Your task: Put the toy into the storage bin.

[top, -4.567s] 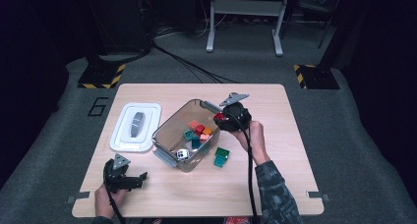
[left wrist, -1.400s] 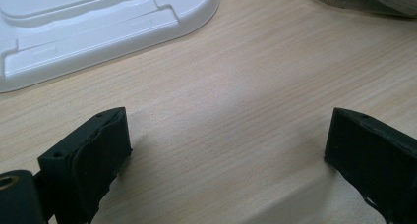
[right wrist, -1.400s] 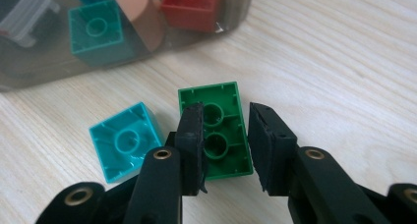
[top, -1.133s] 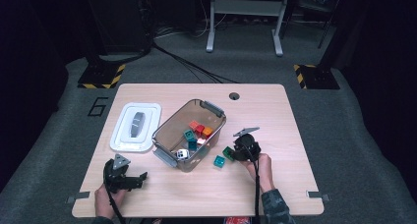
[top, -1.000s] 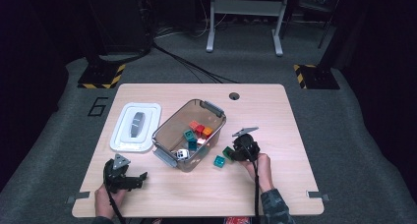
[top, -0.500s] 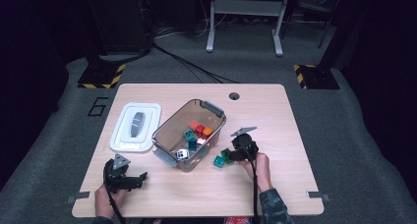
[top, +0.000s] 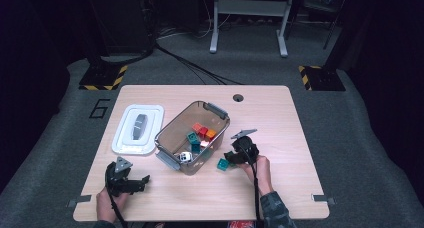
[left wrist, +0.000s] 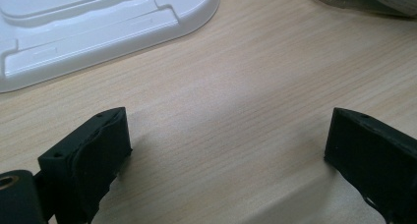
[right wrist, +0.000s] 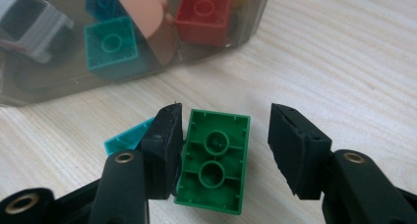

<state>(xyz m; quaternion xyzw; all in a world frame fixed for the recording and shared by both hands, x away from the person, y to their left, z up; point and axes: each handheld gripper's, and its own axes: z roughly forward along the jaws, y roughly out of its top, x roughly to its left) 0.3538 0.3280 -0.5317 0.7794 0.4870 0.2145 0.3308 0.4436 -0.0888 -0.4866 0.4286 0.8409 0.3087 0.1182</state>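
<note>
Right gripper (right wrist: 221,140): jaws just opening, green brick (right wrist: 214,160) loose between them on the table (right wrist: 344,62).
Left gripper (left wrist: 226,150): jaws wide apart, nothing between.

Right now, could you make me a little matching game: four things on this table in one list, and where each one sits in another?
Things:
1. white lid
2. green brick
3. red brick
4. teal brick

Places:
A. inside the clear bin
B. between the right gripper fingers
C. on the table, left of the bin
D. on the table, behind one finger

Pairs: 1-C, 2-B, 3-A, 4-D
</note>
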